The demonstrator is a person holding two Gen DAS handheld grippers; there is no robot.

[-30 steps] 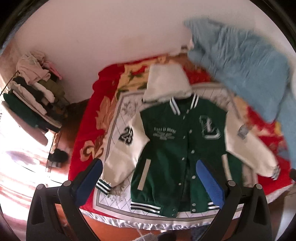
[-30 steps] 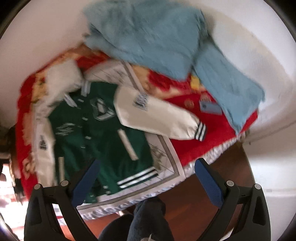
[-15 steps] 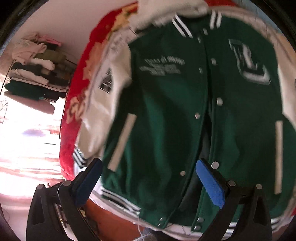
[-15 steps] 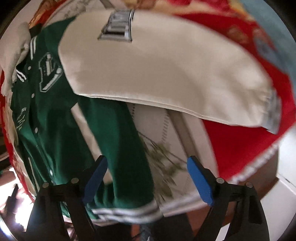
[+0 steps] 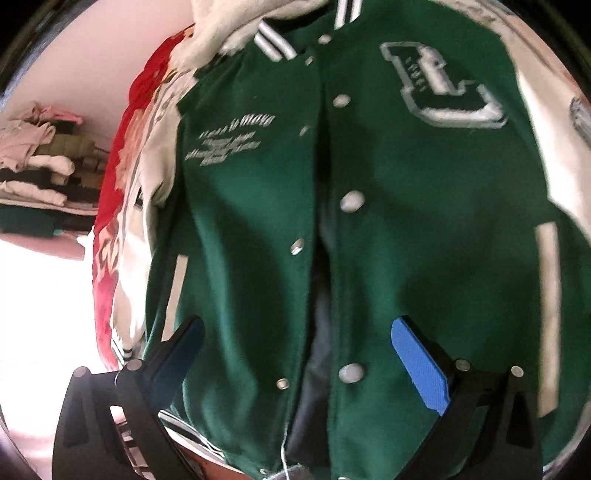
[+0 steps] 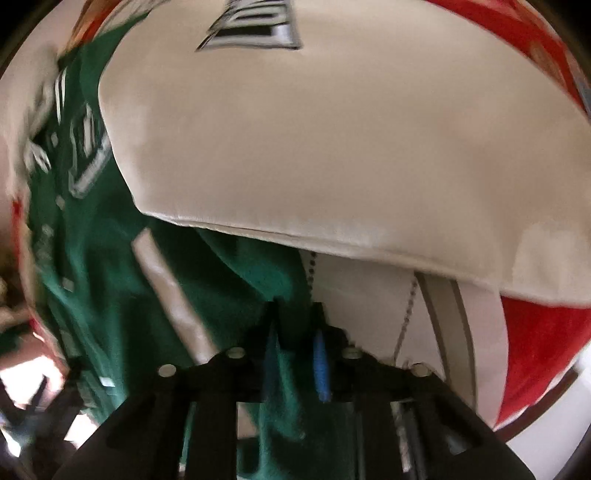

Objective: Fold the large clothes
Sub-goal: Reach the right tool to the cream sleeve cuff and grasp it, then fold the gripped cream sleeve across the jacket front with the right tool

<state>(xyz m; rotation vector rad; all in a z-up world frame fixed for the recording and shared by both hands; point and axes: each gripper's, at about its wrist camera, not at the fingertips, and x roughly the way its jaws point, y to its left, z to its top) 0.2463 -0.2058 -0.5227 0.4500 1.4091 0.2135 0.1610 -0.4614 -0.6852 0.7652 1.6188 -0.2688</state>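
Observation:
A green varsity jacket (image 5: pixel 424 221) with cream sleeves lies face up on the bed, its snap front partly open. My left gripper (image 5: pixel 297 326) hovers open just over the lower front, its blue pads either side of the snap placket and clear of the cloth. In the right wrist view the jacket's green side edge (image 6: pixel 236 266) runs down below the cream sleeve (image 6: pixel 314 147). My right gripper (image 6: pixel 296 314) is closing on that edge, and green cloth fills the narrow gap between its pads.
A red flowered blanket (image 6: pixel 535 332) and a white patterned quilt (image 6: pixel 362 295) cover the bed under the jacket. The jacket's white hood (image 5: pixel 240 18) lies at its top. A rack of folded clothes (image 5: pixel 37 166) stands far left. The bed's edge is close below both grippers.
Both grippers dropped from high above the bed to just over the jacket. The right gripper's jaws went from wide apart to nearly together around the green side edge. The left jaws stayed wide.

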